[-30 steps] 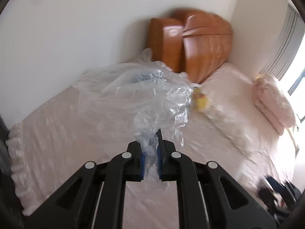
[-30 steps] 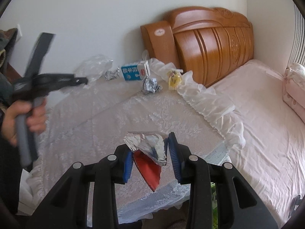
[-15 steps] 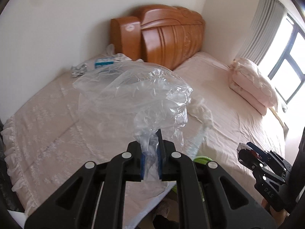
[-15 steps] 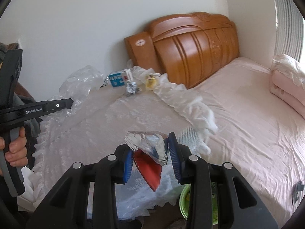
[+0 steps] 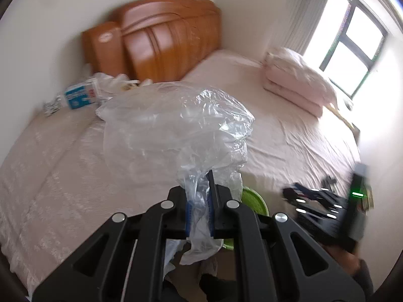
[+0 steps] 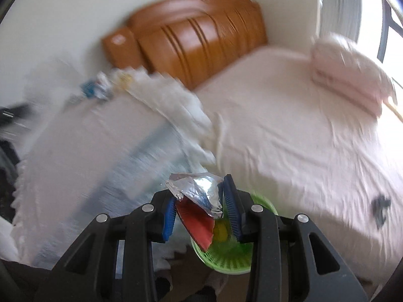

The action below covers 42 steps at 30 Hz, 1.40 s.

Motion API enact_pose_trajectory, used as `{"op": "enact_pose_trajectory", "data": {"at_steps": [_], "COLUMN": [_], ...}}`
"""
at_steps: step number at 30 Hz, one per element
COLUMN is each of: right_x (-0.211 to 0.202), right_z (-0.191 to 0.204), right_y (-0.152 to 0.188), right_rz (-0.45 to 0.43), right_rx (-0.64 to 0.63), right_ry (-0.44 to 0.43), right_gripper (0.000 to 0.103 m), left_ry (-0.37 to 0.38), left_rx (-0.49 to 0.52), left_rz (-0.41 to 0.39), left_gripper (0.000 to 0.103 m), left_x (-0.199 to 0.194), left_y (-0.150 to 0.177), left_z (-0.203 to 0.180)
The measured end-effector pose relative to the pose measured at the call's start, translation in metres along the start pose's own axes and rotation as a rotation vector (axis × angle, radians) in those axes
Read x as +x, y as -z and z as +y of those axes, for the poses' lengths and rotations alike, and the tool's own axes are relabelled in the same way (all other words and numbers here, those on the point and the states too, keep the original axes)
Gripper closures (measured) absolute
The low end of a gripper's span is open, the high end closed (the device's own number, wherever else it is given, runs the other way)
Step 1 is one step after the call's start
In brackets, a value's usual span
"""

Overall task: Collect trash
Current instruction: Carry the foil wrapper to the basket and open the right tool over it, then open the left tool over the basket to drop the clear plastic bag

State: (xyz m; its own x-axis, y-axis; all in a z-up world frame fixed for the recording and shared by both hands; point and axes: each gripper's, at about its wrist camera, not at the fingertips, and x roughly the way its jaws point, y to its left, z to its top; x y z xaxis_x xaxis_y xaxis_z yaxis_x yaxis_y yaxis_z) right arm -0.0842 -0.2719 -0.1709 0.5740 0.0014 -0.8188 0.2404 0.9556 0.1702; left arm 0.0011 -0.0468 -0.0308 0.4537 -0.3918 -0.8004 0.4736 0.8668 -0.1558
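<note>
My left gripper (image 5: 199,196) is shut on a crumpled clear plastic bag (image 5: 173,130) that billows up in front of it. My right gripper (image 6: 200,206) is shut on a red and silver foil wrapper (image 6: 199,206), held above a green slotted bin (image 6: 226,251) on the floor. The bin's rim (image 5: 252,198) also shows just right of the left fingers. The right gripper (image 5: 325,209) appears blurred at the lower right of the left wrist view. More trash lies near the headboard: a blue and white carton (image 5: 80,95) and crumpled foil (image 5: 51,105).
A lace-covered bed surface (image 5: 50,166) lies left, a pink-sheeted bed (image 5: 289,136) right, with a frilled edge (image 6: 181,105) between. A wooden headboard (image 5: 161,47) stands at the back. Folded pink bedding (image 5: 297,85) lies by the window (image 5: 352,50).
Both grippers have swung right and down toward the green bin, still holding the bag and the wrapper. The bin now lies right under the right gripper. Both views are motion-blurred.
</note>
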Motion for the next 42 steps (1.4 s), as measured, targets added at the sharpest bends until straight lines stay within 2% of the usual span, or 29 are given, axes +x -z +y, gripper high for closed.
{"op": "enact_pose_trajectory", "data": {"at_steps": [4,8,9,11,13,16,19,21,23,27,30,35,36,37,38,39,42], "right_x": [0.043,0.052,0.054,0.061,0.067,0.079,0.069,0.054,0.031,-0.022,-0.052,-0.089,-0.094,-0.096,-0.096,-0.097,-0.094], "right_z": [-0.019,-0.025,-0.026,-0.031,-0.035,-0.038,-0.044,-0.048,-0.057,-0.089,-0.109,-0.133,-0.136,-0.138,-0.139,-0.141,-0.146], "right_y": [0.022,0.03,0.03,0.032,0.032,0.036,0.039,0.04,0.042,0.049,0.052,0.049,0.047,0.045,0.042,0.041,0.035], "right_rz": [0.085,0.099,0.099,0.12,0.135,0.19,0.197,0.179,0.148,0.081,0.043,-0.011,-0.022,-0.028,-0.032,-0.035,-0.033], "right_rx": [0.092,0.144,0.148,0.161,0.172,0.17,0.177,0.178,0.188,0.262,0.306,0.332,0.328,0.326,0.324,0.322,0.308], "right_ry": [-0.002,-0.005,0.005,0.027,0.084,0.106,0.138,0.156,0.191,0.212,0.235,0.252,0.252,0.251,0.249,0.244,0.23], "right_gripper": [0.067,0.066,0.063,0.023,0.008,0.007,0.007,0.007,0.002,0.002,0.002,0.002,0.002,0.002,0.002,0.002,0.002], "left_ry": [0.025,0.029,0.031,0.036,0.043,0.06,0.081,0.109,0.135,0.177,0.195,0.182,0.184,0.173,0.154,0.135,0.086], "left_rx": [0.049,0.076,0.078,0.082,0.086,0.107,0.137,0.162,0.18,0.245,0.28,0.338,0.349,0.352,0.345,0.339,0.315], "left_rz": [0.028,0.035,0.039,0.047,0.056,0.078,0.102,0.138,0.175,0.251,0.312,0.426,0.458,0.485,0.501,0.507,0.534], "left_gripper": [0.093,0.093,0.093,0.093,0.093,0.093,0.093,0.093,0.093,0.093,0.093,0.091,0.082,0.057,0.042,0.022,0.018], "left_x": [0.006,0.008,0.009,0.011,0.014,0.02,0.03,0.042,0.056,0.092,0.125,0.189,0.205,0.218,0.23,0.238,0.258], "left_y": [0.004,0.006,0.007,0.007,0.009,0.012,0.015,0.018,0.022,0.035,0.045,0.069,0.078,0.085,0.09,0.094,0.103], "left_z": [-0.016,-0.024,-0.025,-0.025,-0.025,-0.03,-0.04,-0.051,-0.062,-0.094,-0.115,-0.142,-0.15,-0.154,-0.156,-0.157,-0.16]}}
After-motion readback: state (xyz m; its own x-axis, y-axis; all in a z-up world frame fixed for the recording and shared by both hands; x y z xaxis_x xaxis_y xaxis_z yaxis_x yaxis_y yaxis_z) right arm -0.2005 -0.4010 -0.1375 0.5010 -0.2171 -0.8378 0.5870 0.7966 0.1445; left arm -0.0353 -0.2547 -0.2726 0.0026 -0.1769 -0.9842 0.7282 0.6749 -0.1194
